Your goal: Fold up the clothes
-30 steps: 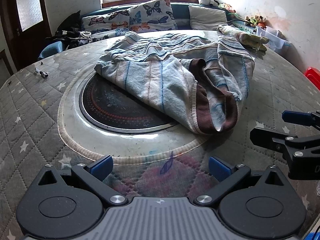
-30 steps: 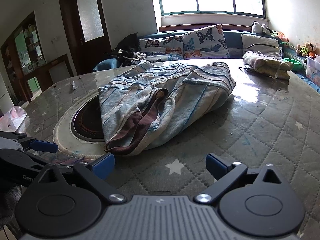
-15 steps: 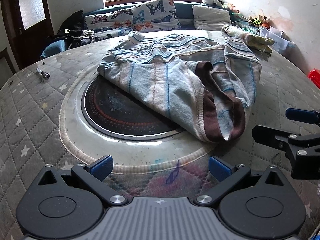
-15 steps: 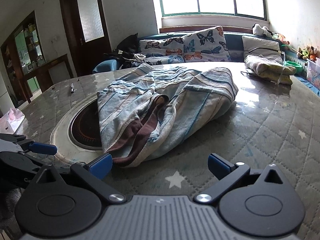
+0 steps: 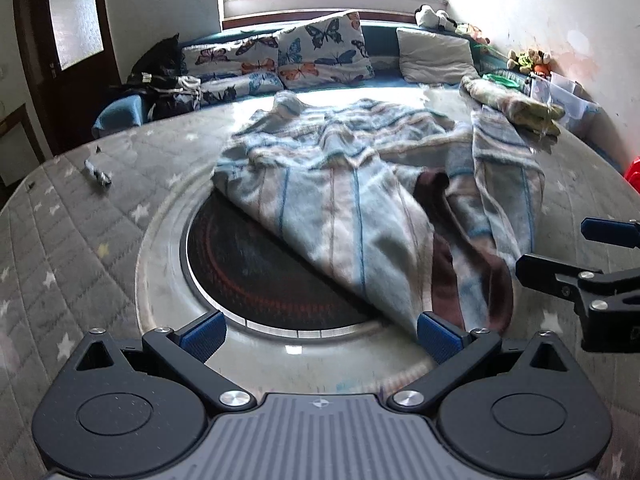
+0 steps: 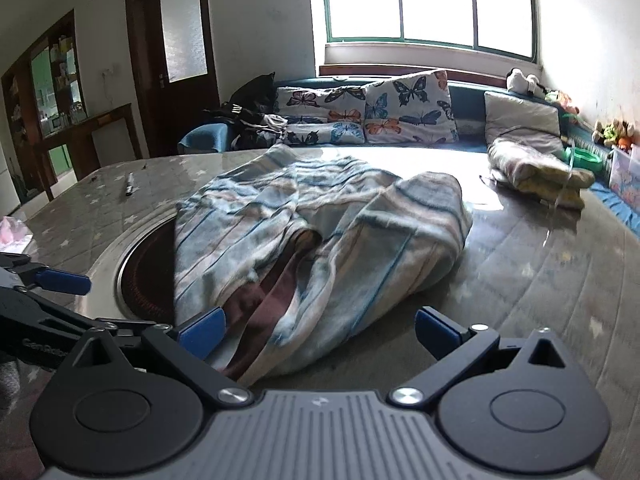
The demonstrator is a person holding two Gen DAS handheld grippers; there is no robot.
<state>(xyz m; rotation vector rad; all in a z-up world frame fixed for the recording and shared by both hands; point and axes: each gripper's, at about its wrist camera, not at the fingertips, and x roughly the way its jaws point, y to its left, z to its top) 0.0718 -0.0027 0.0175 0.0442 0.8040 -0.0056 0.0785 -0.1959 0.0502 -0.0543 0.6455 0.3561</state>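
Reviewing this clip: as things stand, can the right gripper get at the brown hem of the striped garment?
Probably yes. The right gripper is open, and the brown hem of the striped garment lies just ahead, near its left finger, with nothing between them.

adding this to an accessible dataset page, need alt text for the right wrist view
A crumpled blue-striped garment with a brown hem lies on a quilted, star-patterned table, partly covering a round dark inset. The open right gripper sits at its near edge, the left gripper alongside. Butterfly cushions sit beneath a window.
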